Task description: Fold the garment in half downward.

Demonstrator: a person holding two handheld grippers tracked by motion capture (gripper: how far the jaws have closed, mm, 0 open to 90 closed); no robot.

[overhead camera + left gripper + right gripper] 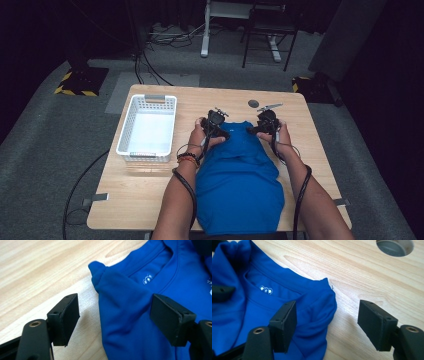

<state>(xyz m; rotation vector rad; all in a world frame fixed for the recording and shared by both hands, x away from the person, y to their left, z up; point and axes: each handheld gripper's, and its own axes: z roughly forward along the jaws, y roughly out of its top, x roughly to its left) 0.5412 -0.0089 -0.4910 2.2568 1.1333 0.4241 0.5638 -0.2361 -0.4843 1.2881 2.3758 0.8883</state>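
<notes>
A blue T-shirt (239,175) lies folded lengthwise on the wooden table (150,185), collar end away from the person. My left gripper (218,131) sits at its far left corner, open, with the bunched shoulder fold (117,290) between the jaws. My right gripper (261,129) sits at the far right corner, open, straddling the shirt's edge (322,310). The collar with a small white logo (266,290) shows between both grippers; the same logo (147,279) appears in the left gripper view.
A white plastic basket (148,127) stands on the table's left side. A round grommet hole (253,103) sits near the far edge, also visible as the hole (395,246) in the right gripper view. Bare wood lies right of the shirt. A chair and cables are beyond the table.
</notes>
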